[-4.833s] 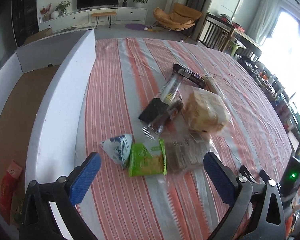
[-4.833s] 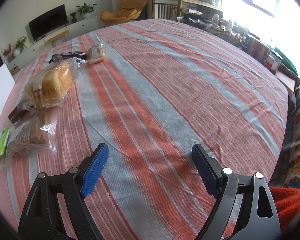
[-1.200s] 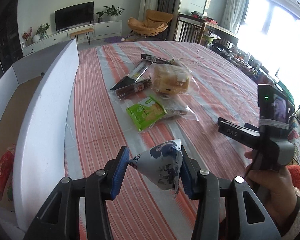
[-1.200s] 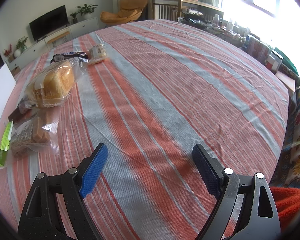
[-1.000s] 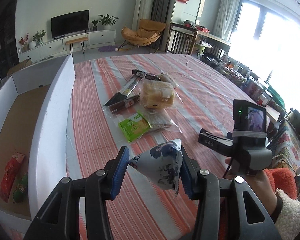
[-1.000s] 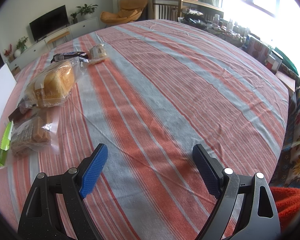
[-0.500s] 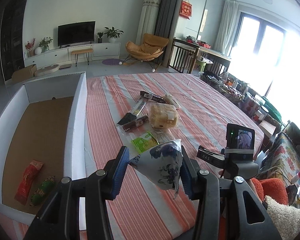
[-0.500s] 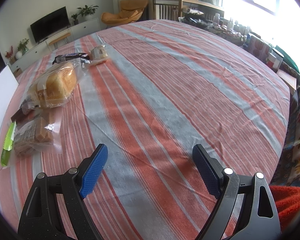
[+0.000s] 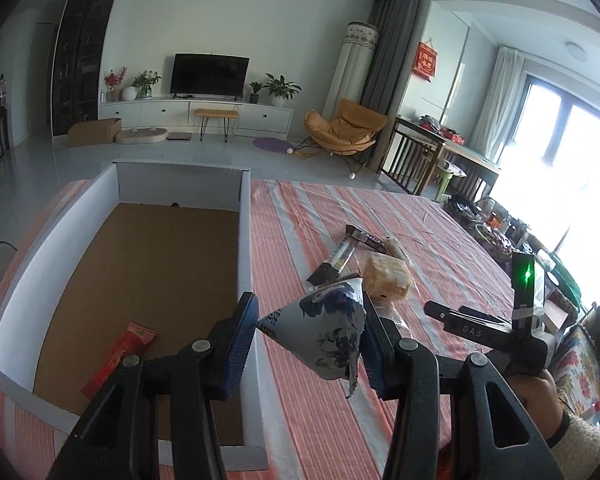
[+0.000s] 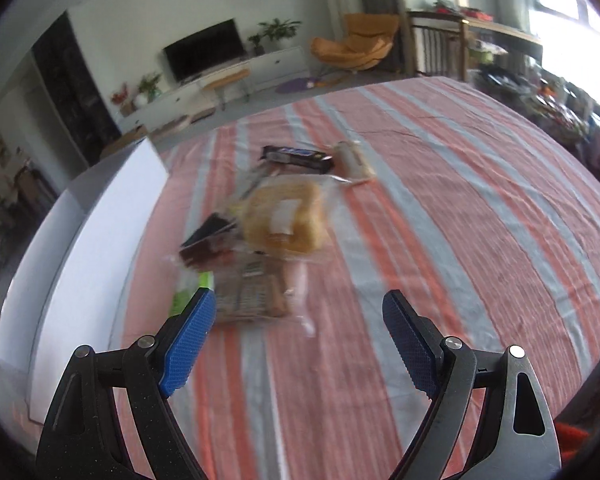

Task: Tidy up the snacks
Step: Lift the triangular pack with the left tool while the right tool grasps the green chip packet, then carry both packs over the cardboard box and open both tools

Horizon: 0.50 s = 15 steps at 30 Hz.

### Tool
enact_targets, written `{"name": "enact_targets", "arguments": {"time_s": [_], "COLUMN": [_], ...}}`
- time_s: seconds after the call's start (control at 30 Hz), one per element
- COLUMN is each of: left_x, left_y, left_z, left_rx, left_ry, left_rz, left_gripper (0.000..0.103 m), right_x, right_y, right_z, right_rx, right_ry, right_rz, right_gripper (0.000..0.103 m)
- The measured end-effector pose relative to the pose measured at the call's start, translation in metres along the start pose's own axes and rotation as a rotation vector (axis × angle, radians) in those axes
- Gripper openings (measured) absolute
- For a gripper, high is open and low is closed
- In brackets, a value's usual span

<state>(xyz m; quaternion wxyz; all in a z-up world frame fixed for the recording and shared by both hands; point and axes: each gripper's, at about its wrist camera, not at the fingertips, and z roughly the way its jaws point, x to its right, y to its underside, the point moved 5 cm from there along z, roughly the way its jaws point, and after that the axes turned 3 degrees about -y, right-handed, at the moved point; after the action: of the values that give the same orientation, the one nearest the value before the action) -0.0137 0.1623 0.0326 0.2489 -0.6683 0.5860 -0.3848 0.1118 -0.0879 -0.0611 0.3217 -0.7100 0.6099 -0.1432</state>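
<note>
The left gripper (image 9: 306, 330) has its jaws clamped on a blue-and-white triangular snack pouch (image 9: 324, 328), carried above the striped worktop (image 9: 420, 232). Just to the left of the jaws stands the white wall of a cardboard box (image 9: 244, 232), where a red packet (image 9: 120, 354) lies on the floor. This looks like the carry step; next the pouch must clear the wall, then be let go inside. The right gripper (image 10: 296, 336) hangs with jaws wide and empty; ahead of them lie a bagged bread loaf (image 10: 286, 222), a dark chocolate bar (image 10: 298, 158) and other wrapped snacks.
</note>
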Motion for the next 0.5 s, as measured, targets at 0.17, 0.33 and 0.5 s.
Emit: {"name": "enact_targets", "arguments": {"time_s": [0.17,0.33,0.5], "left_x": [-0.014,-0.029,-0.051], "left_y": [0.005,0.011,0.016], "left_z": [-0.002,-0.005,0.001], "left_rx": [-0.003,-0.009,-0.029], "left_ry": [-0.012,-0.039,-0.074], "left_rz": [-0.016,-0.026,-0.055], "left_gripper": [0.048,0.048,0.048], "right_x": [-0.073,-0.084,-0.051], "right_y": [0.005,0.011,0.007], "right_z": [0.066,0.103,0.074], "right_rx": [-0.182,-0.239,-0.226], "right_ry": [0.096,0.171,0.041], "right_rz": [-0.223,-0.3,-0.159], "right_gripper": [0.087,0.077,0.049]}}
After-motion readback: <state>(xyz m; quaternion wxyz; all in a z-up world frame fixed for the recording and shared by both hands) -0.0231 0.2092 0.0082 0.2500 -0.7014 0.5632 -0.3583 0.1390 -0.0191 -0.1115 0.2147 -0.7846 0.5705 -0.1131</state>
